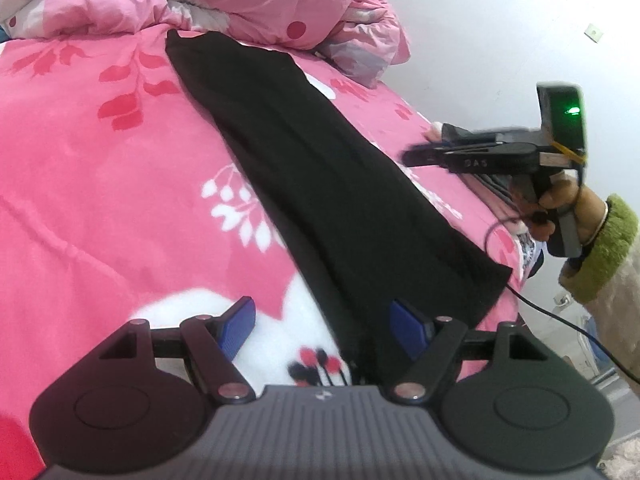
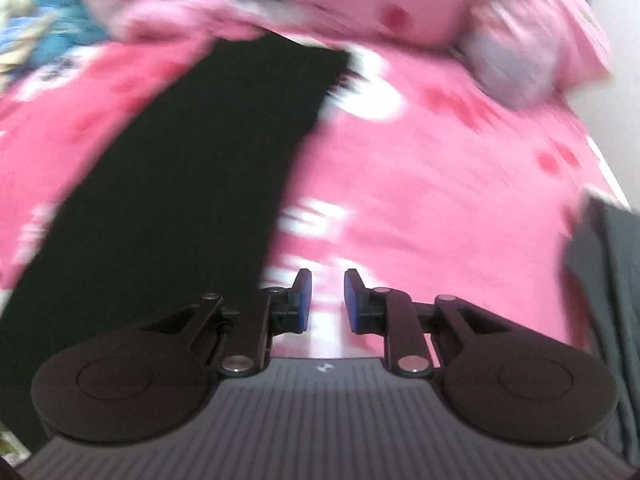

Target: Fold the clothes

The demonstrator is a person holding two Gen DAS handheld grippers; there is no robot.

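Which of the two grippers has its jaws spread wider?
The left gripper: its blue pads stand far apart over the black garment's near end. The right gripper's pads leave only a narrow, empty gap.

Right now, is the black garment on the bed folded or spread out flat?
Folded lengthwise. The black garment lies as one long narrow strip on the pink bedsheet, with layered edges visible along its side. Neither gripper holds it.

Home bedroom: bed under pink floral sheet [image 1: 100, 168], bunched quilt [image 1: 260, 0] (also pink).
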